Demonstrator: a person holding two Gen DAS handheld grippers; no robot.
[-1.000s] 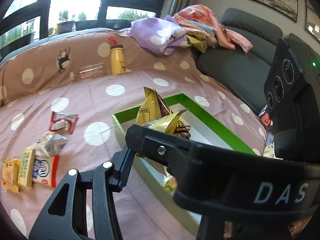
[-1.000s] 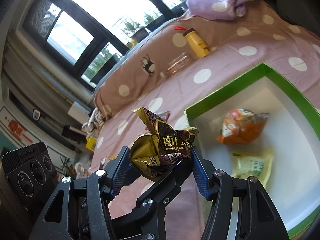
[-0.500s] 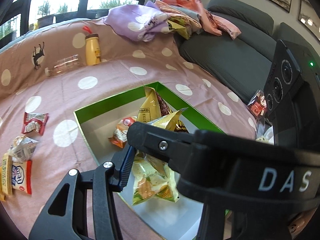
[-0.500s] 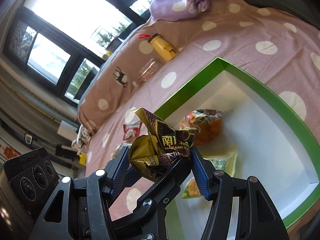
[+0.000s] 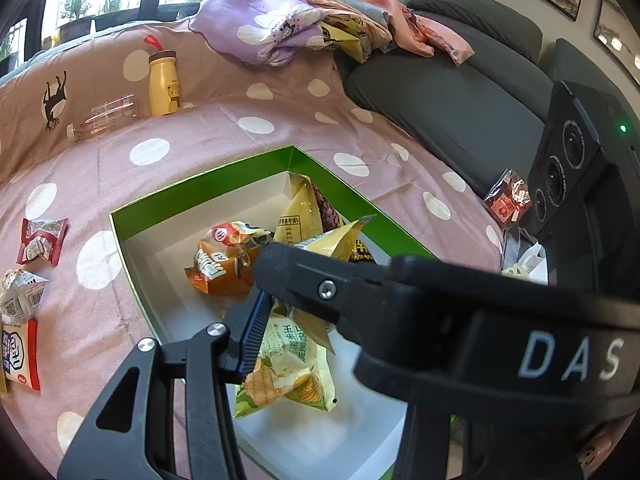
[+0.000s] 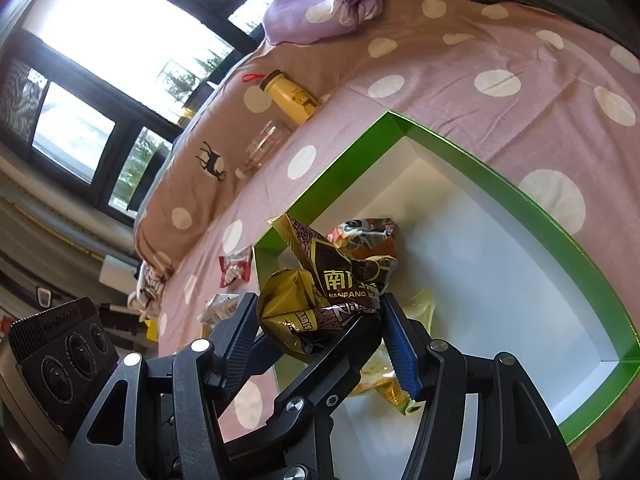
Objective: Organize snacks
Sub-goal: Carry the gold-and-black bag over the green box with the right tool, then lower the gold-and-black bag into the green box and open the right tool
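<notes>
1. Right wrist view: the right tongs (image 6: 320,316) clench a crumpled gold-and-brown foil packet (image 6: 332,284), held above the near left corner of the box (image 6: 560,224).
2. Left wrist view: the left tongs (image 5: 276,292) grip that same glossy foil packet (image 5: 316,216) from the other side.
3. The cardboard box is rectangular, green-rimmed and white inside; it sits on a pink polka-dot cloth (image 5: 192,148).
4. Inside lie a puffy orange bag (image 5: 224,260) and a flat yellow-green bag (image 5: 288,372).
5. Small wrappers (image 5: 40,236) lie on the cloth left of the box.
</notes>
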